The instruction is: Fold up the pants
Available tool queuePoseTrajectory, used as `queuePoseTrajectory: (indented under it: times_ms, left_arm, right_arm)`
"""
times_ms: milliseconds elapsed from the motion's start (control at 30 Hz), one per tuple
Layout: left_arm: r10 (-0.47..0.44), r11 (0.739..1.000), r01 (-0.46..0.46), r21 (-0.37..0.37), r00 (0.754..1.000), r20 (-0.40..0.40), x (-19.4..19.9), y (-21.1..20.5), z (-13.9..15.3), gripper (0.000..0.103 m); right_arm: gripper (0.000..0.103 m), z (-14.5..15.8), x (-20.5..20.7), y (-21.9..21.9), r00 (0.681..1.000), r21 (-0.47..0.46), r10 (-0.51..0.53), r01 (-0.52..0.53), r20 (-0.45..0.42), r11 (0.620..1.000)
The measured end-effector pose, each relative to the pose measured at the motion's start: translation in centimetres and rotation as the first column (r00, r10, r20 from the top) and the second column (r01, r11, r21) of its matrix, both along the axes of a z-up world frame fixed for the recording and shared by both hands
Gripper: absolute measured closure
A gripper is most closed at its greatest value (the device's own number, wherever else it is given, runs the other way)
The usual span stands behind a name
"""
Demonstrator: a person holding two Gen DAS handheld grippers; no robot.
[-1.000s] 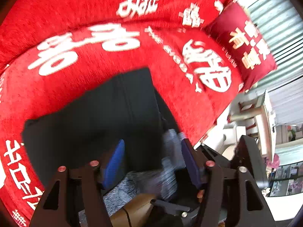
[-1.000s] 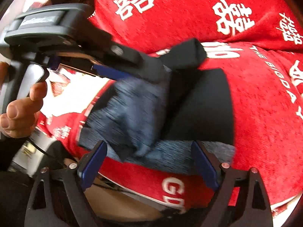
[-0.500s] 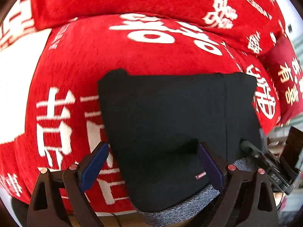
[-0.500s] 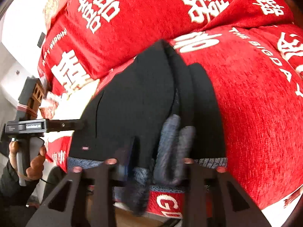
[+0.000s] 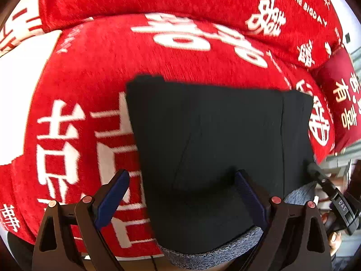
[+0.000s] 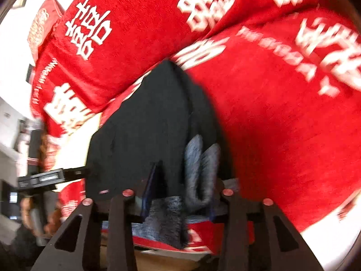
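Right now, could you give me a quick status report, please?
Left gripper open over pants. Right gripper just reopening, grey lining fold between fingers. Pants folded on red cover. Nothing obstructing.

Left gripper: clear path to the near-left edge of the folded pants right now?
Probably yes. The left gripper is open, straddling that edge of the pants; only the red blanket lies beneath, nothing blocking.

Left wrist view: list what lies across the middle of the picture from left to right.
Red cover with white characters → folded black pants → dark red cushion with gold characters.
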State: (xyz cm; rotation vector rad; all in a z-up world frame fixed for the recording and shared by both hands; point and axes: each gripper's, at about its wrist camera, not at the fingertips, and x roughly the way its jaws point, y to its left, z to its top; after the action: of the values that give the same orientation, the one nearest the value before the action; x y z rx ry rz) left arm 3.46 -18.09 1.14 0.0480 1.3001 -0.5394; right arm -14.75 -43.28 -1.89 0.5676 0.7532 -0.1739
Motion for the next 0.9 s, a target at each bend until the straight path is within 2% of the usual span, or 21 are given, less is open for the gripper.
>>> queuePoseTrajectory:
  times_ms: [67, 133, 200, 267, 400, 467, 500, 533, 600, 733, 800, 867, 900]
  left_arm:
    - [0.02, 1.0, -0.019, -0.012, 0.998, 0.059, 0.3, 0.2, 1.5, 0.008]
    - [0.047, 0.999, -0.047, -0.003, 0.994, 0.102, 1.2, 0.1, 2.3, 0.008]
    - [0.106, 0.993, -0.111, 0.031, 0.986, 0.131, 2.4, -0.4, 2.7, 0.008]
    - [0.164, 0.983, -0.174, 0.063, 0.977, 0.139, 3.6, -0.6, 2.4, 0.008]
    - [0.241, 0.958, -0.257, 0.125, 0.962, 0.127, 5.3, -0.5, 0.7, 0.008]
    - [0.243, 0.956, -0.255, 0.147, 0.965, 0.098, 5.8, 0.0, -0.7, 0.007]
    - [0.246, 0.953, -0.257, 0.157, 0.965, 0.086, 6.0, 0.2, -1.3, 0.0]
    - [0.248, 0.954, -0.258, 0.155, 0.965, 0.082, 6.1, 0.2, -1.6, 0.0]
    - [0.245, 0.955, -0.252, 0.156, 0.967, 0.068, 6.4, 0.0, -2.3, 0.0]
    - [0.21, 0.961, -0.217, 0.172, 0.976, 0.06, 6.8, -0.9, -1.9, 0.0]
    - [0.216, 0.965, -0.223, 0.14, 0.975, 0.06, 6.6, -0.2, -0.8, 0.0]
    - [0.236, 0.96, -0.247, 0.134, 0.968, 0.087, 6.0, 1.1, 0.2, 0.0]
    - [0.241, 0.959, -0.253, 0.13, 0.965, 0.1, 5.7, 1.7, 0.5, 0.0]
  right_arm:
    - [0.046, 2.2, -0.3, 0.0, 0.999, -0.115, -0.032, 0.037, 0.044, 0.993]
    - [0.029, 4.6, 0.8, 0.8, 0.996, -0.209, 0.015, 0.003, 0.088, 0.978]
    - [0.025, 6.1, 3.7, 2.4, 0.99, -0.291, 0.115, -0.087, 0.081, 0.953]
    - [0.025, 6.5, 6.5, 3.8, 0.978, -0.319, 0.196, -0.166, 0.065, 0.933]
    - [0.025, 4.1, 12.5, 5.4, 0.945, -0.289, 0.325, -0.323, -0.04, 0.901]
    - [0.026, 1.5, 14.3, 4.8, 0.944, -0.29, 0.292, -0.325, -0.152, 0.9]
    - [0.026, -0.3, 15.0, 3.6, 0.94, -0.245, 0.254, -0.308, -0.228, 0.919]
    - [0.025, -1.2, 14.7, 2.9, 0.942, -0.207, 0.243, -0.292, -0.23, 0.934]
    - [0.025, -1.2, 14.0, 2.0, 0.955, -0.16, 0.245, -0.271, -0.166, 0.949]
    - [0.019, -1.7, 13.9, 2.4, 0.945, -0.207, 0.251, -0.294, -0.211, 0.933]
    - [0.019, -1.1, 13.8, 2.2, 0.946, -0.196, 0.24, -0.283, -0.218, 0.939]
    - [0.018, 0.3, 13.2, 2.3, 0.958, -0.202, 0.212, -0.251, -0.194, 0.947]
    - [0.018, 1.6, 12.8, 2.8, 0.966, -0.235, 0.205, -0.238, -0.158, 0.942]
